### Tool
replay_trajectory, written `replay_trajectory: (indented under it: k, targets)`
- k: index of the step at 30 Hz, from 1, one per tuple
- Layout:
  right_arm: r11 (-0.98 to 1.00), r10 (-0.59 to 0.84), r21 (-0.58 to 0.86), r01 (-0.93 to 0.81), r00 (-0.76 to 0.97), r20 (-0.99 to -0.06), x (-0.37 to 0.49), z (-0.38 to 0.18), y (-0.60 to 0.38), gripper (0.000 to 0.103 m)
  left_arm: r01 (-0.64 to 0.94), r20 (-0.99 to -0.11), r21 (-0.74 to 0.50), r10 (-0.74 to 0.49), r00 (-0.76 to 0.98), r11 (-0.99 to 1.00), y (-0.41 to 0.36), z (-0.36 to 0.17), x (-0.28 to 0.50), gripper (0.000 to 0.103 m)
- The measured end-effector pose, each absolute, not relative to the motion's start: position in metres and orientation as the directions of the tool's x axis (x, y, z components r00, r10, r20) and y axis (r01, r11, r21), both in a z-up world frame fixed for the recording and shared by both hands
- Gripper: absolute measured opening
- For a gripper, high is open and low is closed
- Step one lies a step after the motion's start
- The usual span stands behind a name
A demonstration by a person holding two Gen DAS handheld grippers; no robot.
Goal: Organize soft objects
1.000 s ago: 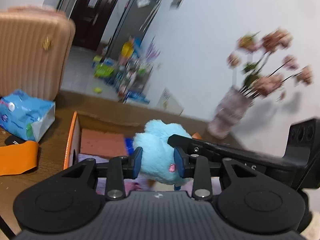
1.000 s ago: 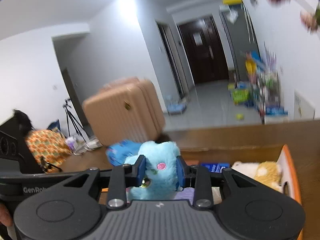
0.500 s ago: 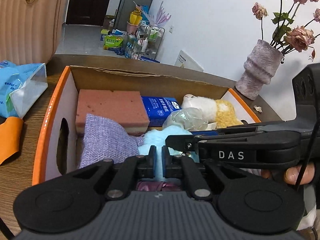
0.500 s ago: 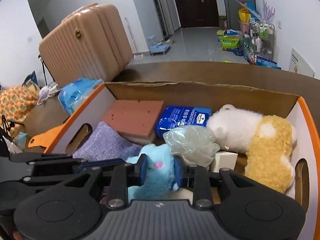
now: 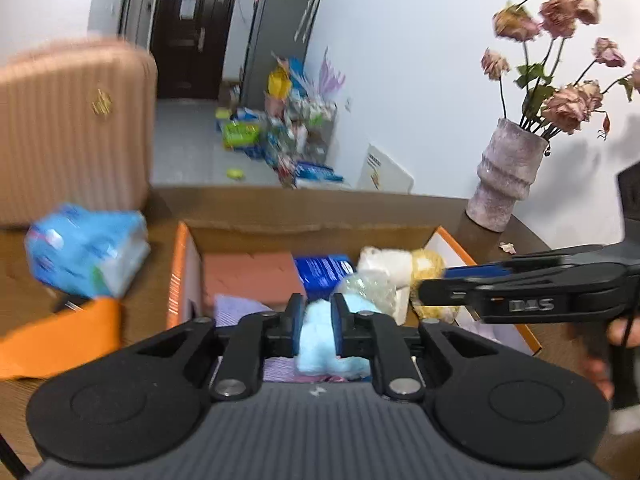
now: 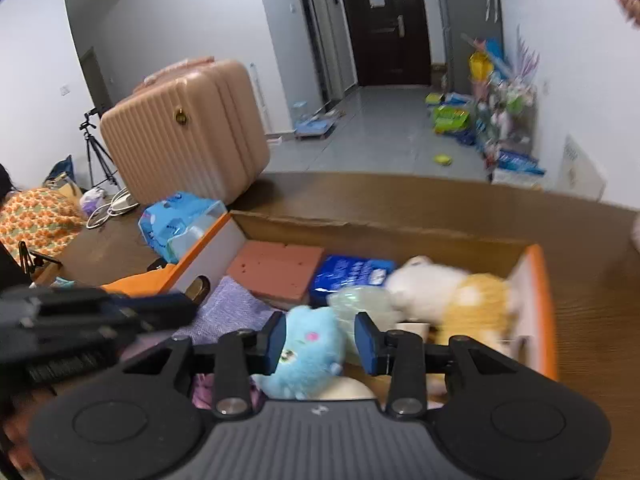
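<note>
A light blue plush toy [image 5: 320, 340] lies in an orange-rimmed cardboard box [image 5: 178, 264], in front of a purple cloth [image 6: 236, 308]. My left gripper [image 5: 316, 322] has its jaws partly apart around the toy's top; whether they press it is unclear. My right gripper [image 6: 320, 338] is open, its jaws astride the same blue toy [image 6: 310, 350] with a gap on the right side. The box [image 6: 544, 300] also holds a pink sponge [image 6: 276, 268], a blue packet [image 6: 348, 276], a clear bag [image 6: 360, 304] and a white and yellow plush [image 6: 452, 300].
A blue tissue pack [image 5: 86, 248] and an orange sheet [image 5: 60, 336] lie left of the box on the brown table [image 6: 400, 196]. A pink suitcase [image 6: 184, 136] stands at the back left. A vase of dried flowers [image 5: 506, 180] stands at the back right.
The blue toy was lowered into the box. The right gripper opened and let go of it. The left jaws went from shut to partly apart and both grippers lifted back.
</note>
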State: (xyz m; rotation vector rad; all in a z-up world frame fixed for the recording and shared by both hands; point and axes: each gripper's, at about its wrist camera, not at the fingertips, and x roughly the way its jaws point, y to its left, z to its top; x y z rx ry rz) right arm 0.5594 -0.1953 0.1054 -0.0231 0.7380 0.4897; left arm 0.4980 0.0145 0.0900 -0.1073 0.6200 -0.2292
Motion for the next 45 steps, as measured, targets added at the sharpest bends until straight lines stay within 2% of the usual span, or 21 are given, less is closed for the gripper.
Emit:
replay_trajectory:
  k: [2,5,6,7,8,9,11,13,16,18,23,25,35,40,45]
  targets:
    - [0.898,0.395,0.121,-0.422,0.657,-0.642,0.542,0.118,-0.212,0.045,0.167,-0.551,-0.129,-0.211,0.807,0.977,0.015,0.104,0.483,0.022]
    - [0.917,0.348,0.074,-0.393,0.696,-0.628,0.516,0.133,-0.238,0.047,0.141,-0.534,-0.071,-0.157,0.831,0.987,0.018,0.117,0.458,0.029]
    - [0.922,0.336,0.064,-0.382,0.708,-0.621,0.508,0.136,-0.245,0.049,0.131,-0.527,-0.055,-0.14,0.838,0.99,0.019,0.119,0.45,0.04]
    - [0.928,0.322,0.053,-0.37,0.722,-0.613,0.499,0.139,-0.253,0.055,0.115,-0.518,-0.041,-0.12,0.847,0.992,0.019,0.121,0.442,0.047]
    - [0.934,0.306,0.039,-0.355,0.739,-0.601,0.49,0.141,-0.261,0.064,0.097,-0.504,-0.033,-0.1,0.858,0.995,0.02,0.122,0.433,0.064]
    - [0.941,0.287,0.022,-0.339,0.759,-0.584,0.481,0.143,-0.267,0.069,0.081,-0.487,-0.029,-0.085,0.869,0.996,0.021,0.123,0.425,0.075]
    - [0.951,0.253,-0.015,-0.309,0.803,-0.539,0.463,0.144,-0.279,0.083,0.055,-0.448,-0.02,-0.058,0.892,0.998,0.022,0.123,0.409,0.081]
    - [0.957,0.234,-0.038,-0.286,0.844,-0.483,0.446,0.144,-0.286,0.087,0.047,-0.414,-0.02,-0.051,0.909,0.999,0.022,0.124,0.399,0.087]
    - [0.966,0.219,-0.04,-0.257,0.887,-0.407,0.424,0.142,-0.293,0.088,0.045,-0.363,-0.016,-0.048,0.931,0.999,0.018,0.123,0.384,0.09]
    - [0.968,0.223,-0.028,-0.249,0.905,-0.363,0.415,0.141,-0.296,0.09,0.048,-0.325,0.004,-0.044,0.945,0.999,0.014,0.122,0.374,0.096]
    - [0.973,0.225,-0.011,-0.232,0.955,-0.195,0.384,0.126,-0.296,0.092,0.028,-0.199,0.002,-0.028,0.98,1.0,0.004,0.114,0.349,0.097]
    - [0.973,0.226,0.001,-0.229,0.959,-0.171,0.375,0.12,-0.295,0.092,0.023,-0.175,-0.008,-0.024,0.984,1.0,0.002,0.11,0.342,0.097]
    - [0.978,0.205,0.013,-0.206,0.963,-0.177,0.347,0.112,-0.293,0.092,0.021,-0.178,-0.03,-0.026,0.984,0.999,0.006,0.105,0.306,0.098]
    - [0.977,0.21,0.008,-0.212,0.963,-0.168,0.309,0.1,-0.291,0.092,0.01,-0.187,-0.04,-0.018,0.982,0.999,0.007,0.092,0.263,0.1]
    - [0.976,0.216,0.035,-0.213,0.956,-0.199,0.263,0.08,-0.291,0.092,0.018,-0.188,-0.028,-0.023,0.982,0.999,0.006,0.077,0.206,0.101]
